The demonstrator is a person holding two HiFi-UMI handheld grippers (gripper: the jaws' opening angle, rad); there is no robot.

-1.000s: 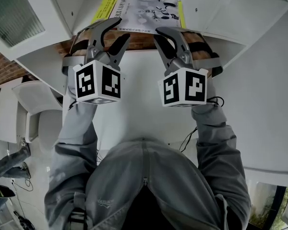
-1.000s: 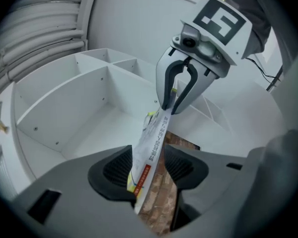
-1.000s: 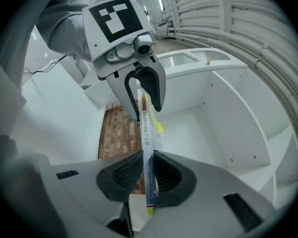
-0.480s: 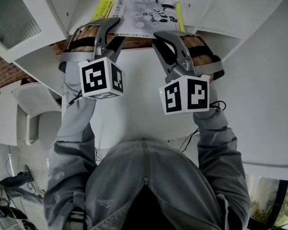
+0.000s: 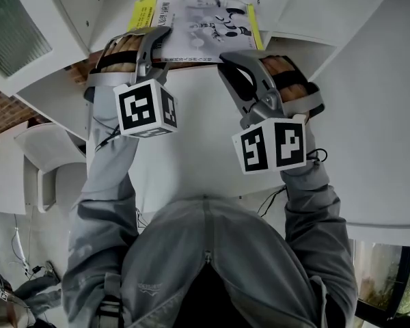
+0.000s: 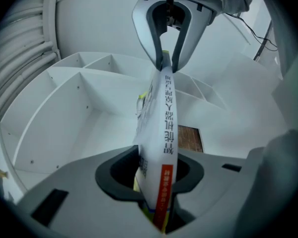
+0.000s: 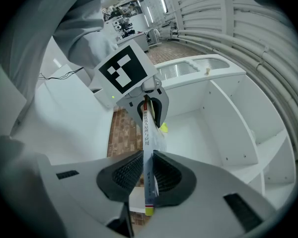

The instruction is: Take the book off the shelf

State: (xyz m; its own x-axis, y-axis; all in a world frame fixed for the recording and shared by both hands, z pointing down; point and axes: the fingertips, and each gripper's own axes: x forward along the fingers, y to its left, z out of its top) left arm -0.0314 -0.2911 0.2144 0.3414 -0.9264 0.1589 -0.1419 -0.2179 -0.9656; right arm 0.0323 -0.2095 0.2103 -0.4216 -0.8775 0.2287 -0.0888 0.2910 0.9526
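Fingers [image 5: 145, 50] of left gripper [image 5: 161, 37] and right gripper [image 5: 229, 61] are set on the book [image 5: 198, 19] at the shelf [image 5: 294, 16] mouth, per head view. Left gripper view: book apparently clamped, the jaws having just been closing. Right gripper view: book pinched between pads [image 7: 125, 172].

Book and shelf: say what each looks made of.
Book: paper with a soft, slightly glossy cover. It is thin, printed, and curves along its length in the left gripper view. Shelf: white board, probably laminated or painted wood, smooth and matte. Its panels are flat, with rows of small drilled holes.
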